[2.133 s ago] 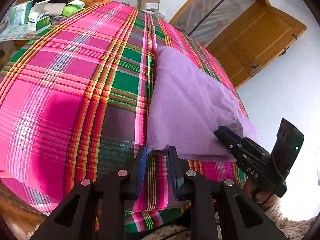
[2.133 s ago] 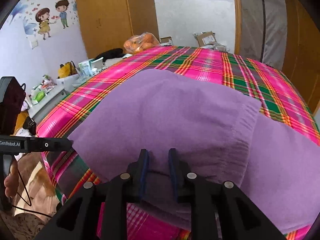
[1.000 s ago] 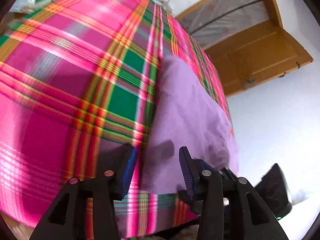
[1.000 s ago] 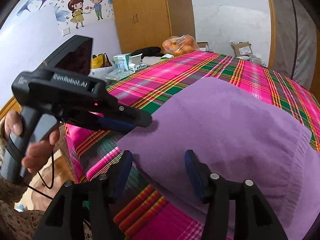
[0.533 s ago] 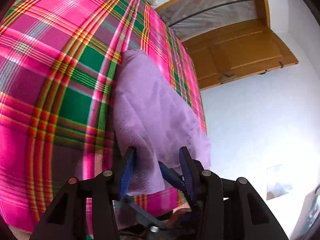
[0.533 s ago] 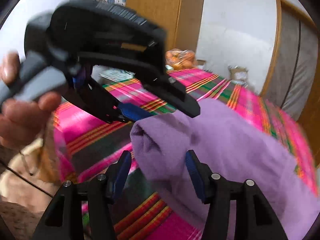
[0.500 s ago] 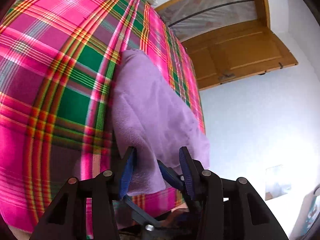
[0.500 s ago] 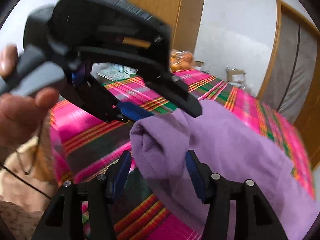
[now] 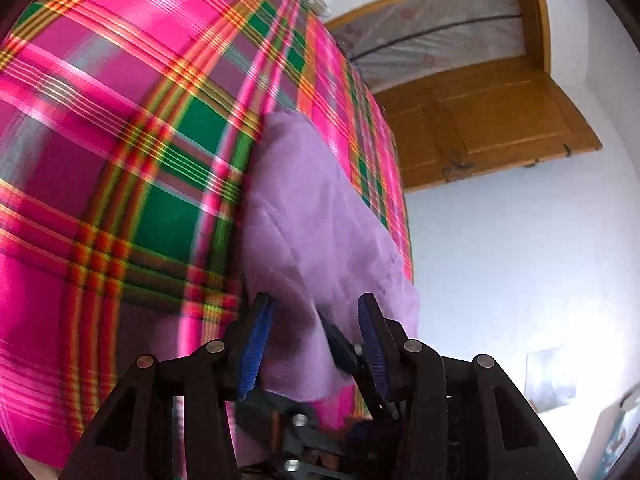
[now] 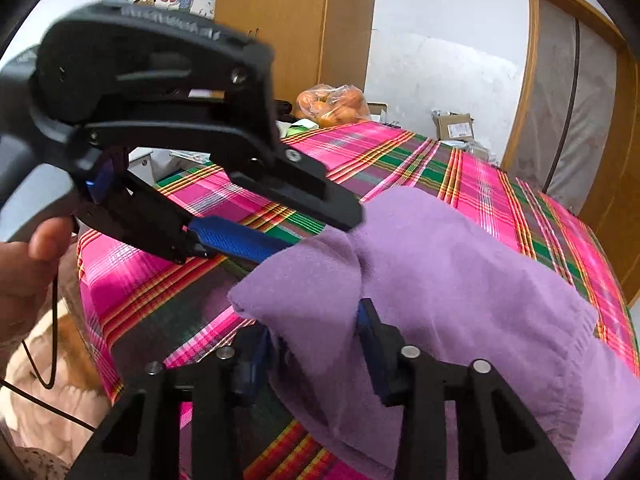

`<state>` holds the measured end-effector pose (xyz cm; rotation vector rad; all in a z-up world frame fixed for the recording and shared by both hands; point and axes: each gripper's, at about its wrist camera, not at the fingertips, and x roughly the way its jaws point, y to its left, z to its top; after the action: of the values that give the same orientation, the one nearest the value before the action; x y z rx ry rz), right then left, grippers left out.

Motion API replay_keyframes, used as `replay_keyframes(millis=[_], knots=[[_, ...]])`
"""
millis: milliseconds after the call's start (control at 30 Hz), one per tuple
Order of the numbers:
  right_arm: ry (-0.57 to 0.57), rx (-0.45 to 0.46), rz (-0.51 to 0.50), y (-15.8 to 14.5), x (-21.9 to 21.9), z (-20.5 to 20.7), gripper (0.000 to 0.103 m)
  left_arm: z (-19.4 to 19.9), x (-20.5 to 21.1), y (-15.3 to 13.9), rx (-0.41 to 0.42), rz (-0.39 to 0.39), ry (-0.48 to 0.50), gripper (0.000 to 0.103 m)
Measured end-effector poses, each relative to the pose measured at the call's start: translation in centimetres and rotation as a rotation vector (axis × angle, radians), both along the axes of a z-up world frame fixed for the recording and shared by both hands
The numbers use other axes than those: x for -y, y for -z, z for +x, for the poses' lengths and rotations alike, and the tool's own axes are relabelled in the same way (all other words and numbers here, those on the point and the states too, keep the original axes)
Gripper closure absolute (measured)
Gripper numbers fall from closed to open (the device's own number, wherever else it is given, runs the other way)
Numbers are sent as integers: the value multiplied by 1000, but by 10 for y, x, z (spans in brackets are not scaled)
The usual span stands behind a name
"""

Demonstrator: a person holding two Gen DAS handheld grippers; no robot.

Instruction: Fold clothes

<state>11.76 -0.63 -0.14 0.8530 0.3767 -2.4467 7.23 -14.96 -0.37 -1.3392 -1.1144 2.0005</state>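
Both grippers straddle one corner. Left view: my left gripper [image 9: 312, 340] gapes around the purple garment [image 9: 312, 216] on the plaid bed [image 9: 120, 140]. Right view: right gripper [image 10: 316, 344] also unclosed; I'd close squarely before lifting.

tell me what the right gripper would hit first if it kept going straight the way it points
Most likely the purple garment: the right gripper already has a bunched fold between its open fingers. The left gripper hovers just above that line, though depth is unclear.
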Motion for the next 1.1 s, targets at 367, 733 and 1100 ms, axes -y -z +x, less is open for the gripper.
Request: replay_keyframes(millis=[367,733,1100], knots=[[-20,-13,-41,-7,-10,3,83,-41,7,17,37,0,-51,57],[-39,-12,-111,-22,-23,10,84,-102,-26,28,93,-23,76,57],[-45,16,-128,-20,-23,6,84,-145,-40,30,108,-6,198,57]])
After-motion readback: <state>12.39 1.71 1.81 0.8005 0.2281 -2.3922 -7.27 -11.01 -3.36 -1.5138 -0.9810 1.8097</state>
